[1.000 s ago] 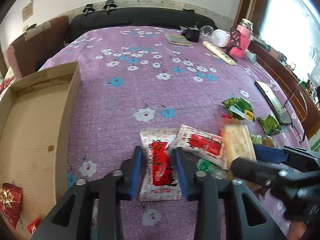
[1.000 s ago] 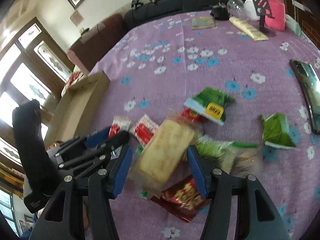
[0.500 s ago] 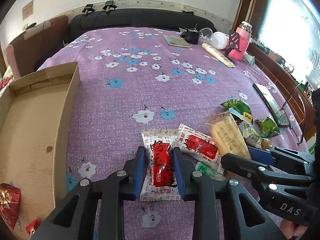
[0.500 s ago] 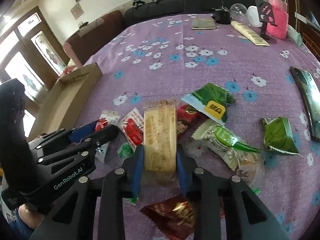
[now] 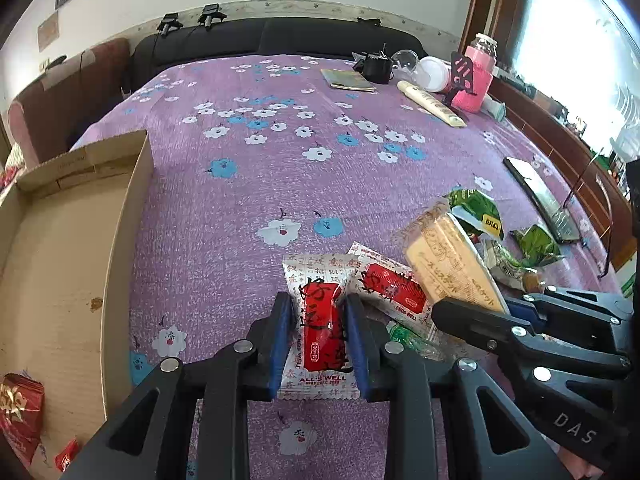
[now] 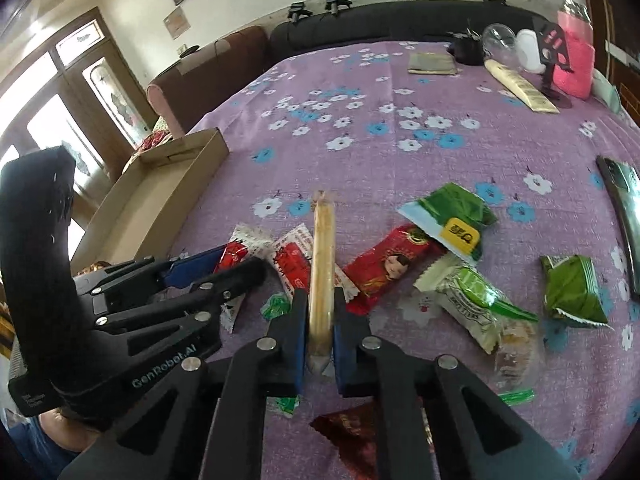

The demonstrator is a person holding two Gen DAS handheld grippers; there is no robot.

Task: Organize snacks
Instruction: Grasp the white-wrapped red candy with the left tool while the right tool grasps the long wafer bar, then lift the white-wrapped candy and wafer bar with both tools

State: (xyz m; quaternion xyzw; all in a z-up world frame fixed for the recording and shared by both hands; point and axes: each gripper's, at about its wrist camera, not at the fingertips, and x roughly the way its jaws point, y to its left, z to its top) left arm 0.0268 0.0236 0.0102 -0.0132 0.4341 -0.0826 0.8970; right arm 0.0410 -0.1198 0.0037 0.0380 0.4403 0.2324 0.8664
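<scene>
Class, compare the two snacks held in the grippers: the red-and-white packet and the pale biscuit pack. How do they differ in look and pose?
The red-and-white packet is white with a red panel; the biscuit pack is clear over pale yellow biscuit. The packet lies flat on the purple cloth; the biscuit pack stands on edge, tilted upward. The biscuit pack is longer. Shared: each is pinched at its near end, by the left gripper and right gripper.

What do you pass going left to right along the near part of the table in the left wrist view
cardboard box → left gripper closed on the red and white snack packet → yellow biscuit pack, held in the right gripper → small green packet → black phone
</scene>
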